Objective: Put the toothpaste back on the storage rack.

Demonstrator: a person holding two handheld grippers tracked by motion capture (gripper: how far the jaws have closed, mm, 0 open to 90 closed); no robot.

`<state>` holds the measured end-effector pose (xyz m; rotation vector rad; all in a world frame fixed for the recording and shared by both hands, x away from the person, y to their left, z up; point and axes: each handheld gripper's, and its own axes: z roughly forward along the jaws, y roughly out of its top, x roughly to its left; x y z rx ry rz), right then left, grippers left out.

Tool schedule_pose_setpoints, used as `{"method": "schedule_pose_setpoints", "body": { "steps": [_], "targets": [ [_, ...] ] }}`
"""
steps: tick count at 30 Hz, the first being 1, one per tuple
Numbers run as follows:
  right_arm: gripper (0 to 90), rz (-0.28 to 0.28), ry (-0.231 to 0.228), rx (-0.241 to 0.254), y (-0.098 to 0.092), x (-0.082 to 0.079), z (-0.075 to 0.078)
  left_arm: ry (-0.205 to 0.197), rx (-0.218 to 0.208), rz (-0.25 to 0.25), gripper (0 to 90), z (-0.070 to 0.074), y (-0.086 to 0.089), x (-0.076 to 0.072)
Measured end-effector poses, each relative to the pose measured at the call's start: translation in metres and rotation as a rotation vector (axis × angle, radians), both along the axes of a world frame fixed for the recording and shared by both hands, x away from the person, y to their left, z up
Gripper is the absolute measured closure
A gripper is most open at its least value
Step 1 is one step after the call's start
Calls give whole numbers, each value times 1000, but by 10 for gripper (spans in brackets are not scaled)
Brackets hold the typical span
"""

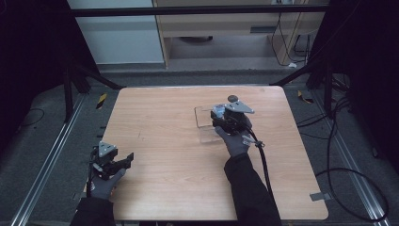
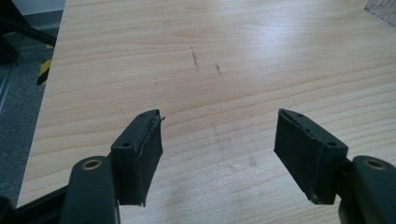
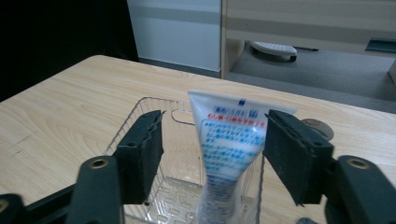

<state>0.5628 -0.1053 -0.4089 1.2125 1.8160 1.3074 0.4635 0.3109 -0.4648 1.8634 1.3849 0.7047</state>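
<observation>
Low at the lower left of the high view, the left gripper rests near the table edge in a gloved hand; its own view shows the jaws spread wide over bare wood. Right of centre, the right gripper hangs over a clear basket. From the right gripper view, a white tube stands upright in the basket between the jaws, which are apart; the right jaw seems to touch the tube, though that is hard to tell.
</observation>
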Motion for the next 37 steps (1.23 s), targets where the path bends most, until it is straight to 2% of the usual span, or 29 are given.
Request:
{"method": "schedule_pose_setpoints", "body": {
  "steps": [2, 6, 9, 12, 13, 15, 16, 18, 19, 23, 28, 32, 37],
  "targets": [
    [335, 2, -5, 1, -2, -3, 2, 0, 0, 0, 312, 0, 0, 0],
    [264, 36, 17, 8, -11, -18, 10, 2, -1, -1, 312, 0, 0, 0],
    [257, 55, 24, 19, -15, -26, 12, 3, 0, -3, 312, 0, 0, 0],
    [234, 83, 30, -16, -20, -45, 11, 3, 2, -6, 311, 0, -1, -1],
    [234, 83, 30, -16, -20, -45, 11, 3, 2, -6, 311, 0, -1, -1],
    [225, 97, 35, -42, -24, -54, 7, 2, 1, -8, 311, 0, -1, -1],
    [226, 94, 42, -73, -30, -63, 0, 1, 1, -11, 311, 1, -2, -1],
    [225, 90, 47, -86, -34, -67, -4, 3, 1, -11, 311, 0, -2, -1],
    [225, 88, 64, -87, -43, -75, -11, 6, 1, -12, 311, 0, -2, -1],
    [220, 80, 98, -67, -61, -87, -23, 5, 2, -16, 309, 0, -3, -1],
    [215, 68, 99, -79, -75, -97, -28, 1, 1, -18, 309, 1, -3, -2],
    [210, 59, 123, -73, -91, -108, -35, 5, 3, -22, 309, -1, -3, -1],
    [206, 28, 145, -74, -104, -112, -42, 8, 3, -27, 309, -2, -3, -1]
  ]
}}
